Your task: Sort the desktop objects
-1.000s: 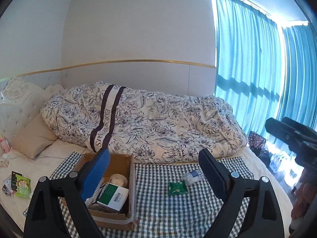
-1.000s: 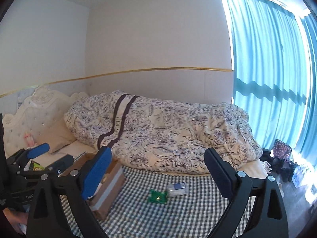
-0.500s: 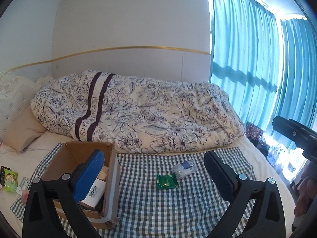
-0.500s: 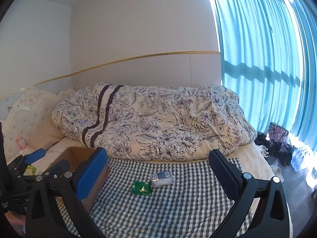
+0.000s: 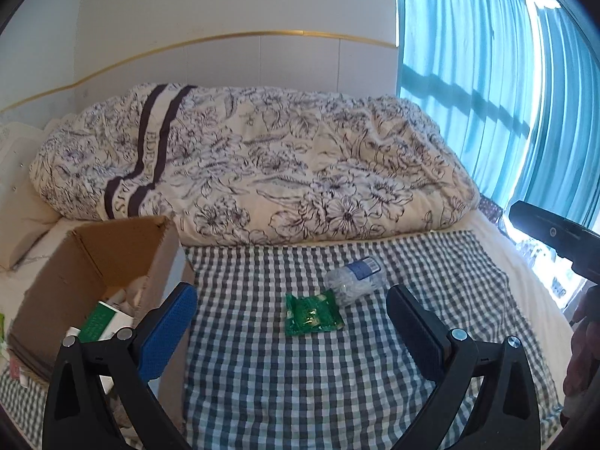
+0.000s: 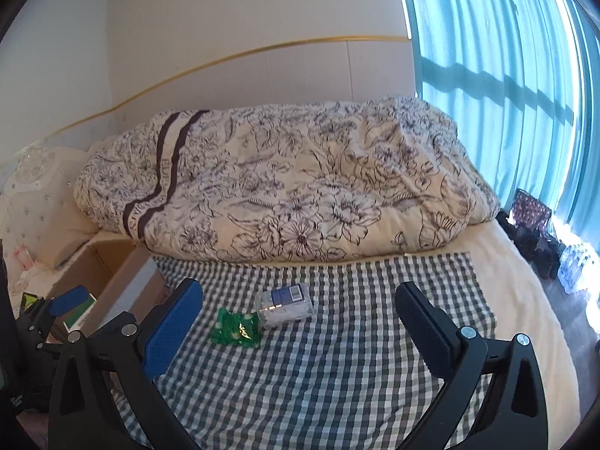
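Both grippers spread wide and empty above the checked cloth.

At the left stands the cardboard box (image 5: 93, 262), a green-and-white carton (image 5: 103, 320) inside it. The left gripper (image 5: 290, 322) has its jaws far apart, holding and touching nothing. On the checked cloth (image 5: 337, 393) the green packet (image 5: 313, 313) touches the crushed plastic bottle (image 5: 354, 279) to its right. The right gripper (image 6: 298, 318) is equally wide and empty.
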Demonstrator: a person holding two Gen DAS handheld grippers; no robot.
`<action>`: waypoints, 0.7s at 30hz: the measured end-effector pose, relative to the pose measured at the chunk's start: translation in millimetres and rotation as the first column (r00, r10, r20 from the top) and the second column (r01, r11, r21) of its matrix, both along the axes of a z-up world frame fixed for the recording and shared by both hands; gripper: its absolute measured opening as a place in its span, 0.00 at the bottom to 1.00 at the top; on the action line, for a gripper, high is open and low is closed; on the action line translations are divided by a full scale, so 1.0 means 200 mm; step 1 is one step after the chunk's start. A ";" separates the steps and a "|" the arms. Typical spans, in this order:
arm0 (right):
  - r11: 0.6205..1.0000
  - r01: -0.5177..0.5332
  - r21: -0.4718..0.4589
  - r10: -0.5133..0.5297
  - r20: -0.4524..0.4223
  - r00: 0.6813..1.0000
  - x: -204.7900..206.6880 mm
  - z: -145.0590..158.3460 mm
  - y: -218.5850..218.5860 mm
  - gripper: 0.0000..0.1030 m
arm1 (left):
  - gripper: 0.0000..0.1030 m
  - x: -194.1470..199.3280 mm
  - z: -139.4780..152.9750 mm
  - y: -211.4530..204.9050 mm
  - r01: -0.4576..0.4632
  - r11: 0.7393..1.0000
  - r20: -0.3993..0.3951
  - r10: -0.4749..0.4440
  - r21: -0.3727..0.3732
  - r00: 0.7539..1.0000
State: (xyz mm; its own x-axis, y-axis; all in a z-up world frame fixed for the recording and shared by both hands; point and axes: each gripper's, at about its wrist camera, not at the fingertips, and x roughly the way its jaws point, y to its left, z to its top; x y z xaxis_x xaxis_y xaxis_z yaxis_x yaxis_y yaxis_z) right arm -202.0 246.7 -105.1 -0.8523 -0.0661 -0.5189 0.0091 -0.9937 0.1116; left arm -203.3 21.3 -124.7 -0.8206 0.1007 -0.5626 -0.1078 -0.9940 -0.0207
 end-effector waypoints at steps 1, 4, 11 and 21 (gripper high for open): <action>1.000 -0.004 0.000 0.004 0.011 1.000 -0.03 -0.03 0.00 1.00 | 1.00 -0.03 -0.03 0.00 0.000 1.000 0.009 0.000 0.000 1.000; 1.000 -0.017 0.006 0.017 0.042 0.999 -0.12 -0.12 -0.01 1.00 | 1.00 -0.11 -0.13 0.00 0.002 1.000 0.037 -0.002 -0.001 0.999; 0.998 -0.063 0.018 0.061 0.117 0.991 -0.33 -0.32 -0.08 1.00 | 1.00 -0.28 -0.37 0.05 0.026 1.000 0.106 -0.024 -0.014 0.994; 0.987 -0.161 0.010 0.155 0.206 0.966 -0.56 -0.62 -0.12 1.00 | 1.00 -0.49 -0.70 0.10 0.048 0.999 0.196 -0.046 -0.003 0.979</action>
State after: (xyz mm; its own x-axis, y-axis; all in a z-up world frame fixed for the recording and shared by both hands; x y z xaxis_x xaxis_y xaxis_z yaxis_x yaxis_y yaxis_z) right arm -314.4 222.0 -228.6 -0.7078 -0.1755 -0.6843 0.1462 -0.9841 0.1012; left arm -300.4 40.5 -264.8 -0.6886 0.1319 -0.7130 -0.1491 -0.9881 -0.0388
